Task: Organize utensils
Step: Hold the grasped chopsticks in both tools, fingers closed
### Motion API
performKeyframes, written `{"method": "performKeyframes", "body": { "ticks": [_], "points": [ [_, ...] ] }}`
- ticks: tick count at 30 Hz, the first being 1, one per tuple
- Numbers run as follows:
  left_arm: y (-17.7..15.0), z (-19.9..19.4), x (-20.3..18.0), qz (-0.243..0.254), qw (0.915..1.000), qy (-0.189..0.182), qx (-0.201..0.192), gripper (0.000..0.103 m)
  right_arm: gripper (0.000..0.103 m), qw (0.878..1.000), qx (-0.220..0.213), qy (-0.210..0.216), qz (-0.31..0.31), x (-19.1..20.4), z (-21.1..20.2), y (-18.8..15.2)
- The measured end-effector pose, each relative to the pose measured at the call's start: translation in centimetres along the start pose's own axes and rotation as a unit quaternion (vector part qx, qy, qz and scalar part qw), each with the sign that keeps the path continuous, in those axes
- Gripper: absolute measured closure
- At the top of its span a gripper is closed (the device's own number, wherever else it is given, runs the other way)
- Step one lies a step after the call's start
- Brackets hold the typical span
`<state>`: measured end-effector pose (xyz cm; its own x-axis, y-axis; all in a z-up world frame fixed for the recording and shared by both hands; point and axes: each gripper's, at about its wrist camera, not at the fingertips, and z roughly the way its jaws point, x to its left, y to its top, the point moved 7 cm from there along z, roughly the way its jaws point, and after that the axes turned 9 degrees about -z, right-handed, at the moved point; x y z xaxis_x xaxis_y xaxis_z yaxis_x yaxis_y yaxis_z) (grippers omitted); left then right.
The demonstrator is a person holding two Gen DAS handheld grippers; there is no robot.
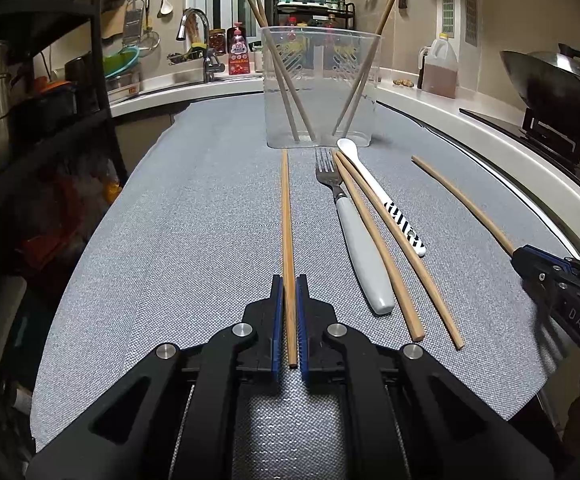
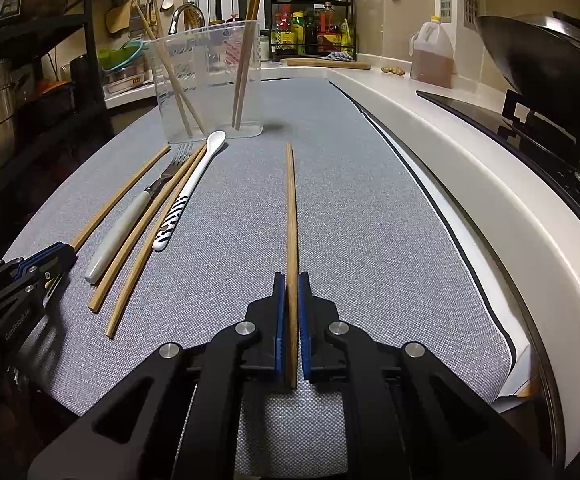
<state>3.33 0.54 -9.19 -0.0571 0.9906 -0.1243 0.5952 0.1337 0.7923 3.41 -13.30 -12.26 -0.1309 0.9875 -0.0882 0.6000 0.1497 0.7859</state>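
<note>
Each claw's chopstick lengthwise — tip toward holder

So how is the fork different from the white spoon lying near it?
The fork has metal prongs and a plain pale handle; the spoon is white throughout, with black stripes on its handle. The fork's handle looks thicker, the spoon's slimmer. Two chopsticks lie between them. Both lie flat on the grey mat, heads toward the clear holder.
</note>
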Motion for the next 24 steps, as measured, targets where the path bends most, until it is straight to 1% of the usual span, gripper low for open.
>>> {"method": "performKeyframes", "body": {
  "ticks": [24],
  "points": [
    [0.06,0.01,-0.24,0.002,1.0,0.0,0.001,0.096,0.097,1.0,-0.001,-0.003,-0.005,0.0,-0.07,0.25]
  ]
}}
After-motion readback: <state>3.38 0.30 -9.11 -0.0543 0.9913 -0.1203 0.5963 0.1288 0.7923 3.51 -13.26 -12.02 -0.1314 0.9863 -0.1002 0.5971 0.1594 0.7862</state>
